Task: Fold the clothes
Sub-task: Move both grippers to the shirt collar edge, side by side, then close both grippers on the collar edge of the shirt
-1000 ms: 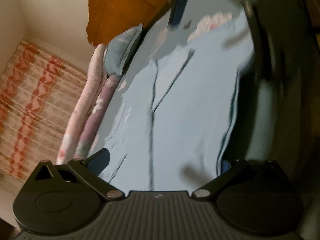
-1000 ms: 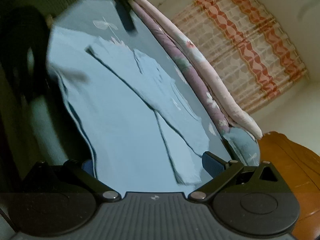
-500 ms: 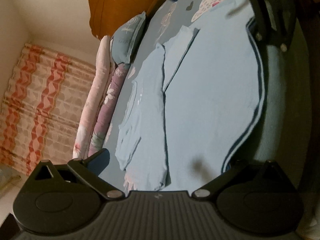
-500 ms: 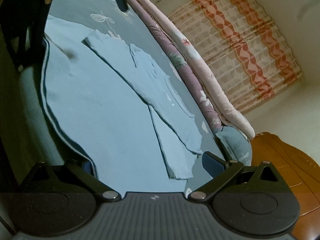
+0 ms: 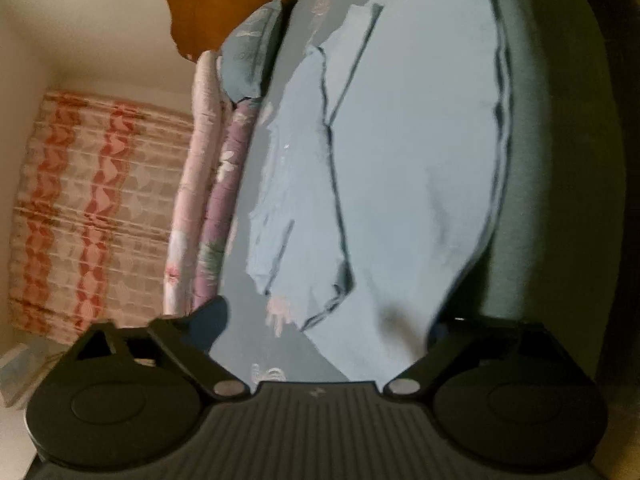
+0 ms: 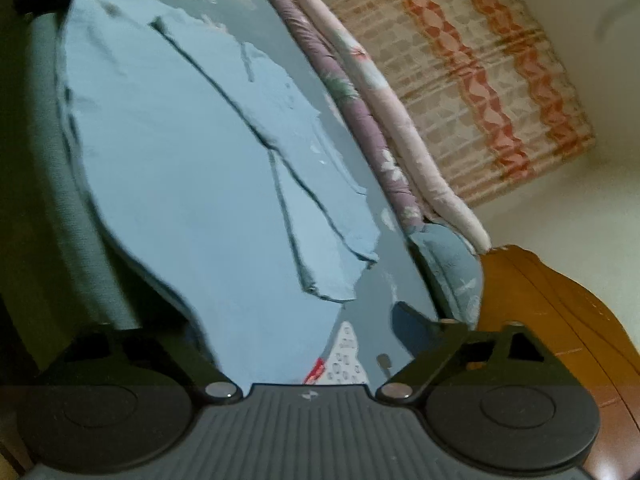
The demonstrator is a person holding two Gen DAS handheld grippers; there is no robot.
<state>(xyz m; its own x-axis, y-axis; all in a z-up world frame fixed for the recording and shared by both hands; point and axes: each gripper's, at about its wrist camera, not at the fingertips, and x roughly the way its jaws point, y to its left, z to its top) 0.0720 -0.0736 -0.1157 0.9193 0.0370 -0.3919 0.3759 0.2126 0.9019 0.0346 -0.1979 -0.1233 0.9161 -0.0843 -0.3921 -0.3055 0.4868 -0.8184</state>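
Note:
A light-blue garment (image 5: pixel 408 168) lies flat on the dark grey-blue bed sheet (image 5: pixel 304 20), with a sleeve folded over along its far side (image 6: pixel 320 184). My left gripper (image 5: pixel 326 328) sits low at one near corner. Its jaws are closing, with the hem of the garment between them and the pads not pressing on it. My right gripper (image 6: pixel 300 332) is at the other near corner of the garment (image 6: pixel 180 160). Its jaws are closing too, around the cloth edge. Only its right fingertip (image 6: pixel 412 326) shows clearly.
Rolled pink and purple quilts (image 5: pixel 208 184) run along the bed's far side, next to a grey-blue pillow (image 6: pixel 452 264) and a wooden headboard (image 6: pixel 560 320). A curtain with an orange pattern (image 6: pixel 472 72) hangs behind. A grey-green bed edge (image 5: pixel 552 160) borders the garment.
Both views have drawn closer to the garment's near hem, and the left view has rolled. The other gripper has left the left wrist view. Both pairs of jaws look slightly narrower.

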